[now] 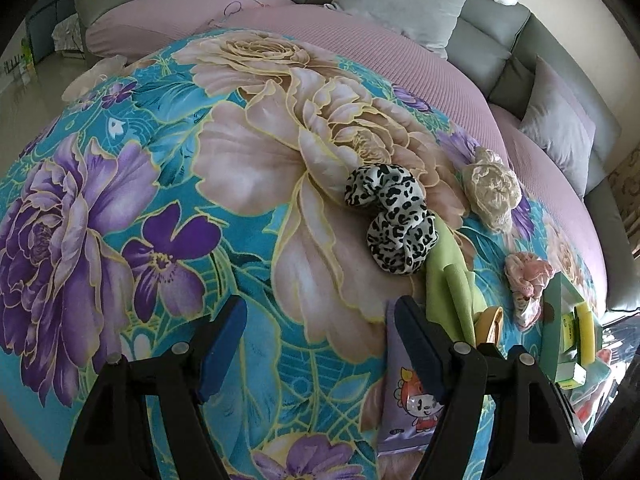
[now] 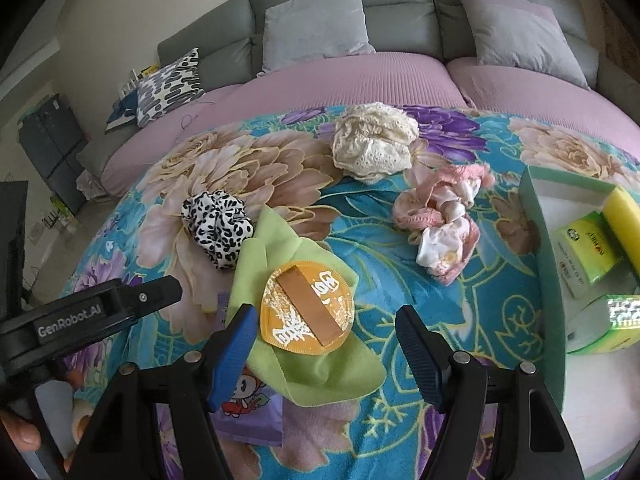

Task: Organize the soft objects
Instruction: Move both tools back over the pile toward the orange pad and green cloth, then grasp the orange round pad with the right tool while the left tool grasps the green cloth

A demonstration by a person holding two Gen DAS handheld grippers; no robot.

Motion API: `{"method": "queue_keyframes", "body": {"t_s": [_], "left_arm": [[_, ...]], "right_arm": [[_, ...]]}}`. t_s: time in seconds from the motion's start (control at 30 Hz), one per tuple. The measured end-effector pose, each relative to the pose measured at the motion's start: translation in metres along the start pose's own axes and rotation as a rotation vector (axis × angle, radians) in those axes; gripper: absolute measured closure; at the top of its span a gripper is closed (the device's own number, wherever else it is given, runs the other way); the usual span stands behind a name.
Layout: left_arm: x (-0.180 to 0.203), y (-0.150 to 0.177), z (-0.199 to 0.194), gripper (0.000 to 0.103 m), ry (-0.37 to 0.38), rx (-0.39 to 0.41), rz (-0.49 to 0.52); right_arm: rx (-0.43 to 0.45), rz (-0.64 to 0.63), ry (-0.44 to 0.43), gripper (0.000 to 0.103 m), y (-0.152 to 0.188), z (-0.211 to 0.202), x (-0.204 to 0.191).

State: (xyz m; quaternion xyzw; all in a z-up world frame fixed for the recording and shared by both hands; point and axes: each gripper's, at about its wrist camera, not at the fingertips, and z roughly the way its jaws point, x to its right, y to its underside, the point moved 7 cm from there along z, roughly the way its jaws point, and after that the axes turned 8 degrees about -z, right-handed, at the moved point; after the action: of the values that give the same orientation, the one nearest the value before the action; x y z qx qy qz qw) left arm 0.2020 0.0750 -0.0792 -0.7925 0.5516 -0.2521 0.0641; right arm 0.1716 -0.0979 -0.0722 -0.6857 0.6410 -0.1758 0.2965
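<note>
Blue ribbed right claw point(image 2: 326, 350) agape, round orange pad point(image 2: 307, 307), crumpled green cloth point(image 2: 320, 372)

Both wrist views look down, near, across floral blanket point(image 1: 248, 208) toward sofa point(image 2: 400, 12); shared: leopard scrunchie point(image 1: 390, 224).

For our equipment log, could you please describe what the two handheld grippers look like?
Both match: the left gripper and right gripper have black plastic linkage arms with silver pivot pins and ribbed dark-blue finger pads. The left gripper's black body carries white "GenRobot.AI" lettering. No cables or sleeves are visible.
</note>
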Motion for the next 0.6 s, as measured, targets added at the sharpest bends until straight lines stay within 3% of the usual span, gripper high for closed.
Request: {"method": "queue_keyframes", "body": {"t_s": [0.6], "left_arm": [[0.0052,0.0011,0.007,0.026,0.0,-0.014,0.019]], "right_arm": [[0.0,0.061,-0.022,0.033,-0.0002,0.006,0.0051]]}}
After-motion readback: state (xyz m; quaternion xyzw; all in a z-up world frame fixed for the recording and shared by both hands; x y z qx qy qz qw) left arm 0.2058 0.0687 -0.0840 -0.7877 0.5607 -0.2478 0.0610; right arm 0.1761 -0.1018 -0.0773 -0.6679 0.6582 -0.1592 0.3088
